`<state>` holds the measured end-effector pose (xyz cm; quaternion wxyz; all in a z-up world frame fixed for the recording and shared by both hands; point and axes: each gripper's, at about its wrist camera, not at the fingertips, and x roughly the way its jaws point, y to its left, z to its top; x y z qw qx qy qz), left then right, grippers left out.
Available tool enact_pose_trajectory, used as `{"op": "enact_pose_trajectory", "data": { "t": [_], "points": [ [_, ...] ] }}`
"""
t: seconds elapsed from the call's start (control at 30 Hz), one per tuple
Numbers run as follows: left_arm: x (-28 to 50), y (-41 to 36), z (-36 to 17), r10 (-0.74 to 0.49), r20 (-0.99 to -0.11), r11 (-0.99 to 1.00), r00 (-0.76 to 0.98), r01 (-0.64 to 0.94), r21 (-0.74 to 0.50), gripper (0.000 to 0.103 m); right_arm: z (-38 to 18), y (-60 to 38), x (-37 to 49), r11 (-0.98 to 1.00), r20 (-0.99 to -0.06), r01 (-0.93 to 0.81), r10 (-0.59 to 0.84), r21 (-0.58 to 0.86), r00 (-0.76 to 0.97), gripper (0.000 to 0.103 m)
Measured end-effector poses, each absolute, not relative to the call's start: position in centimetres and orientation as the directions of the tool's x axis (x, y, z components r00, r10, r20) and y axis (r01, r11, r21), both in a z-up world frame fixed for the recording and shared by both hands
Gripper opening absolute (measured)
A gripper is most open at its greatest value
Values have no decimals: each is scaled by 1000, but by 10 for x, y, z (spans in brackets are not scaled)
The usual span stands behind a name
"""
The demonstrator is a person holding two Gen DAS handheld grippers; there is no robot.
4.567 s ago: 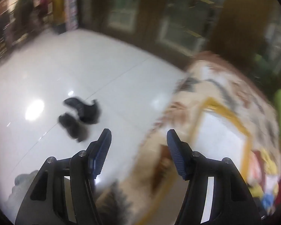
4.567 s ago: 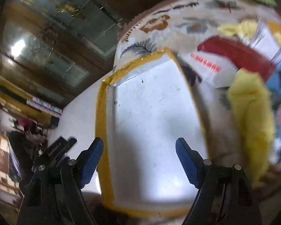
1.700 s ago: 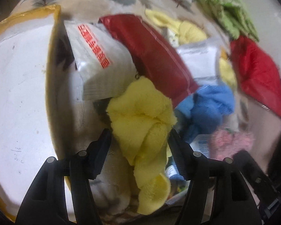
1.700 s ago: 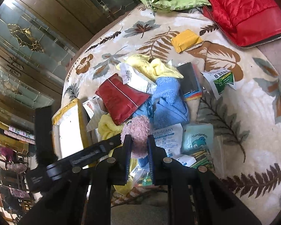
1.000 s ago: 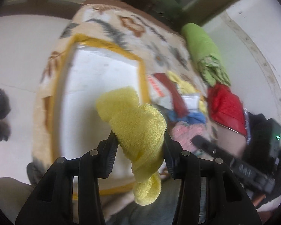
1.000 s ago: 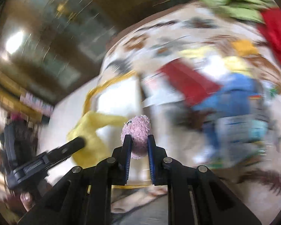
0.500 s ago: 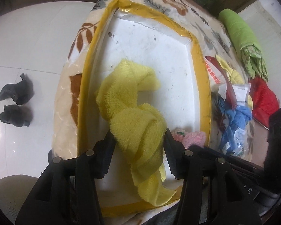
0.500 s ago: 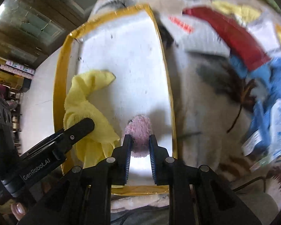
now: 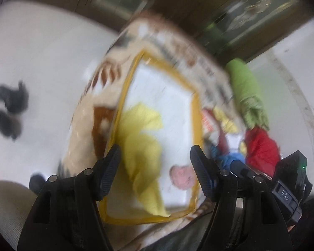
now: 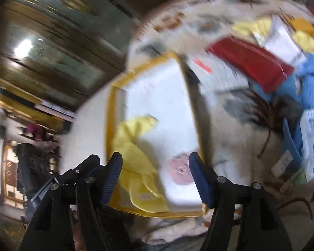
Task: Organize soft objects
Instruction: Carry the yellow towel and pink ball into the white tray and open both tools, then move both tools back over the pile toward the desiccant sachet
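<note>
Left wrist view shows my left claw (image 9: 155, 170) and right claw (image 10: 155, 171) just opened wide and empty, the yellow towel (image 9: 142, 146) and pink puff (image 9: 181, 176) lying in the white tray (image 9: 173, 104), while the pile (image 10: 282, 69) at two o'clock waits.

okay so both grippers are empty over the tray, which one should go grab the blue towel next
Right, probably. Both the left gripper and right gripper have just opened. The blue towel lies to the right of the tray, the right gripper's side.
</note>
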<state>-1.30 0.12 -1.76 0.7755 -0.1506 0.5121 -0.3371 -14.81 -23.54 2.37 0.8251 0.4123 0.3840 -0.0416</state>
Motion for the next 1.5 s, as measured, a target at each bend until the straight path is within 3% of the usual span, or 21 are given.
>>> {"op": "enact_pose_trajectory", "data": {
  "t": [0.13,0.23,0.47,0.73,1.03,1.27,1.37,1.43,1.5],
  "points": [
    [-41,-10,-8,-674,-675,721,300,469,-511,69,45,-235,-168,681,-568,324,165,657,806,66],
    [-54,-28,-12,-688,-691,683,222,521,-513,69,56,-236,-188,680,-510,344,51,647,858,66],
    [-88,-64,-2,-708,-683,614,180,636,-468,69,46,-277,-232,524,-468,295,233,799,853,67],
    [-119,-144,-8,-674,-737,470,-51,740,-481,69,23,-352,-275,482,-674,553,113,680,730,68],
    [-130,-192,-19,-625,-768,430,-141,759,-489,69,-16,-377,-289,418,-759,658,131,626,638,68],
    [-135,-204,-30,-608,-772,402,-187,765,-502,69,-34,-379,-244,563,-884,699,140,441,446,67],
    [-142,-213,-34,-566,-801,375,-193,806,-459,69,-43,-379,-236,576,-903,704,167,416,396,59],
    [-147,-222,-36,-540,-814,349,-215,823,-449,68,-51,-379,-236,563,-912,720,186,404,367,39],
    [-149,-233,-41,-520,-828,334,-210,842,-423,68,-55,-380,-240,550,-907,724,200,418,371,37]
  ]
}}
